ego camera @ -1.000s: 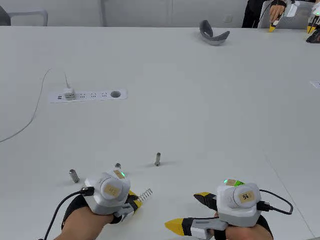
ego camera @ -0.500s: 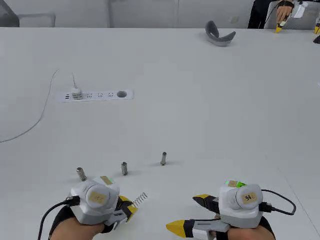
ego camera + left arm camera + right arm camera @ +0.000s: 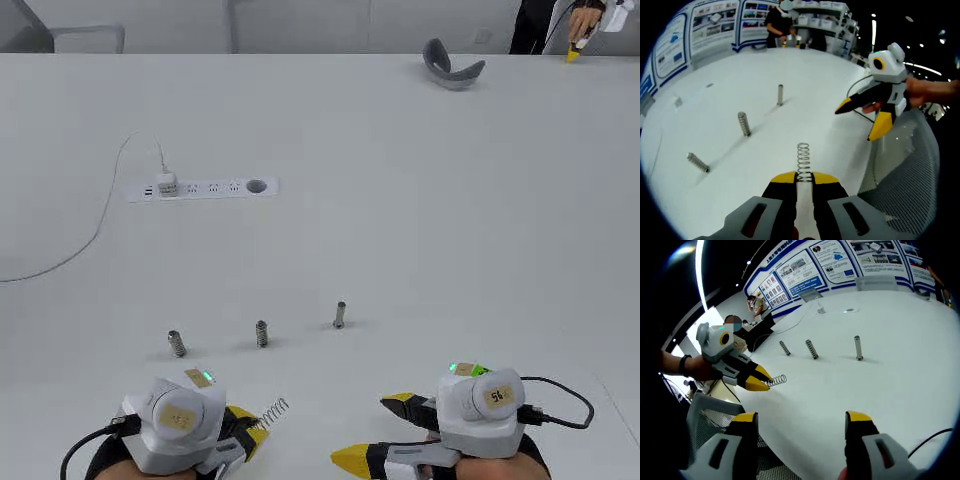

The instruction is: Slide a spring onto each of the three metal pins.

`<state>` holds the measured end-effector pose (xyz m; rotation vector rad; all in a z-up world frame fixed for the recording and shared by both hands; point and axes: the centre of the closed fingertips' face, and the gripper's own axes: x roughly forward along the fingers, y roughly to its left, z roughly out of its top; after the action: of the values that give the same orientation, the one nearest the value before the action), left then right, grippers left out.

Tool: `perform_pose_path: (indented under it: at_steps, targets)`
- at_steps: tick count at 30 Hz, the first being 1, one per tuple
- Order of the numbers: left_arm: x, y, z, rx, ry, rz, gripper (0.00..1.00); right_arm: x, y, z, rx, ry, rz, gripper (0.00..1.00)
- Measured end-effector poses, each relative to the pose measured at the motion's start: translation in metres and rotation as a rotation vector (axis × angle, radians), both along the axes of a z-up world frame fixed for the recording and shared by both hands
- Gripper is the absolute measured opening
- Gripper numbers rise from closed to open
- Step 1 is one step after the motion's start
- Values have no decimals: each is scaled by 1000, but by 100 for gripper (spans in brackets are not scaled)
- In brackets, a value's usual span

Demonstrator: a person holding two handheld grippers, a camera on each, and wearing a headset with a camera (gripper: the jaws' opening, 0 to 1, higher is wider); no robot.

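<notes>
1. The white table (image 3: 420, 200) is stretching wide, carrying a power strip (image 3: 203, 188) at far left and a grey curved band (image 3: 452, 64) at far right.
2. Blue-framed posters (image 3: 805, 272) are lining the room's wall.
3. Three pins are standing in a near row. The left pin (image 3: 177, 343) and middle pin (image 3: 261, 333) are standing spring-wrapped, and the right pin (image 3: 340, 315) is standing bare.
4. The left gripper (image 3: 245, 425) is clenching a spring (image 3: 270, 408), nearer than the row.
5. The right gripper (image 3: 362, 430) is gaping, released, at near right.

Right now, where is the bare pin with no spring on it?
In the head view the bare pin stands upright at the right end of the row, beside the spring-covered middle pin.
</notes>
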<state>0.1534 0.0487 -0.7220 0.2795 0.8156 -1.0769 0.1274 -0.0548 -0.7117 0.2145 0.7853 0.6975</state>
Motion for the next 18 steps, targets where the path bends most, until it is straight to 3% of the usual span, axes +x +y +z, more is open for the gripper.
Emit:
perform_pose_path:
  at_steps: [12,18]
  targets:
    - [-13,2,9,13,-20,-65,10,-2,11,1,28,7,24,67]
    - [-15,-6,15,-2,-24,-81,10,-1,18,8,79,6,24,61]
